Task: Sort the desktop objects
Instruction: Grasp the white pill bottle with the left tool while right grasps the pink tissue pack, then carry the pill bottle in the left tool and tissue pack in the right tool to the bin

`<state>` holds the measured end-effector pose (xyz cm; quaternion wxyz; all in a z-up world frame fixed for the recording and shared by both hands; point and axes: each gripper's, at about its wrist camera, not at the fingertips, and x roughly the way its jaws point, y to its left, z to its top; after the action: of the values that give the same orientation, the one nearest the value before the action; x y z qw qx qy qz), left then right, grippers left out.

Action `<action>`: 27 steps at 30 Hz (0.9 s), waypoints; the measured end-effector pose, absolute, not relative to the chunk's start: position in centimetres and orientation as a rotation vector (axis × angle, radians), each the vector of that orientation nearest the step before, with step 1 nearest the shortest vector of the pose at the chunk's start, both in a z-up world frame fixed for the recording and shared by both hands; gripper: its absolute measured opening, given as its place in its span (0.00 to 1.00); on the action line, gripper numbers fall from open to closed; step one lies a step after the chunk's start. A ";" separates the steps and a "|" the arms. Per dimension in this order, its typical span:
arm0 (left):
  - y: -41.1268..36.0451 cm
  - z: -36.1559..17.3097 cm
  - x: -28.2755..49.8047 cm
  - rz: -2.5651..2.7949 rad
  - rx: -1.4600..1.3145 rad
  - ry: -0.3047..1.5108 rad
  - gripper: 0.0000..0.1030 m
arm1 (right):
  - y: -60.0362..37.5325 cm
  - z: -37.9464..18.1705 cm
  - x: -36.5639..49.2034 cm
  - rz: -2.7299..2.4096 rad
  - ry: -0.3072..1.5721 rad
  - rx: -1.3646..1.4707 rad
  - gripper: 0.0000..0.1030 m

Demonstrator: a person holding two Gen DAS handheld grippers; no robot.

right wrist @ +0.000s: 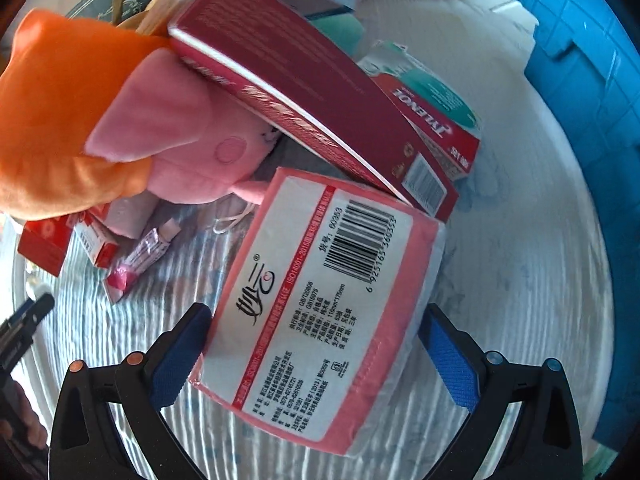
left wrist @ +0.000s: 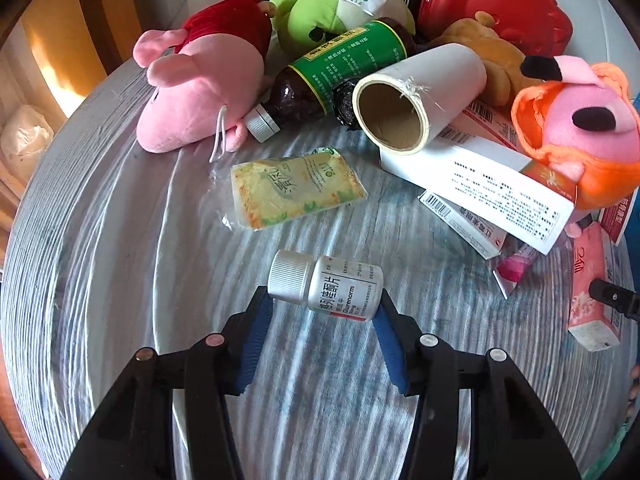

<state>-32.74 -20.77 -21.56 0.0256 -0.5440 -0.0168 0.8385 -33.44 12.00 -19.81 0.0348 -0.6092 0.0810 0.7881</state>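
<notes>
Two tongs were out. Left tongs (left wrist: 324,312) gaped around a pill bottle (left wrist: 334,289) lying on the bench (left wrist: 120,264); sachet (left wrist: 294,188), paper roll (left wrist: 416,96), brown bottle (left wrist: 332,76) and plush toys crowded beyond. Right tongs (right wrist: 316,344) gaped around a pink tissue pack (right wrist: 320,308), its far end under a maroon box (right wrist: 304,84) leaning on the orange plush (right wrist: 64,112).

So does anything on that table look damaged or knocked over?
Yes. The dark bottle with the green label lies on its side among the plush toys, and the paper roll is tipped over too, its rim frayed with torn fibres. The medicine boxes are piled askew.
</notes>
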 end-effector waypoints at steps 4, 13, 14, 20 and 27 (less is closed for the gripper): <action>-20.9 -21.5 -32.0 2.596 -1.696 -0.058 0.49 | 12.6 -20.3 -32.4 2.390 0.189 -1.948 1.00; -20.5 -19.8 -29.4 2.621 -1.671 -0.049 0.49 | 13.0 -20.3 -31.3 2.431 0.013 -1.953 1.00; -20.4 -19.6 -29.0 2.625 -1.667 -0.049 0.49 | 12.9 -20.3 -31.5 2.432 -0.004 -1.954 1.00; -20.1 -18.3 -26.0 2.665 -1.642 -0.061 0.49 | 12.7 -19.3 -29.8 2.461 -0.006 -1.958 0.87; -19.2 -16.7 -24.0 2.682 -1.554 -0.050 0.49 | 13.2 -14.9 -25.5 2.622 -0.013 -1.825 0.87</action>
<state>-24.03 -19.16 -16.65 0.0209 -0.5012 -0.0161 0.8650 -25.51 13.25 -14.91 -0.0264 -0.5710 -0.0041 0.8205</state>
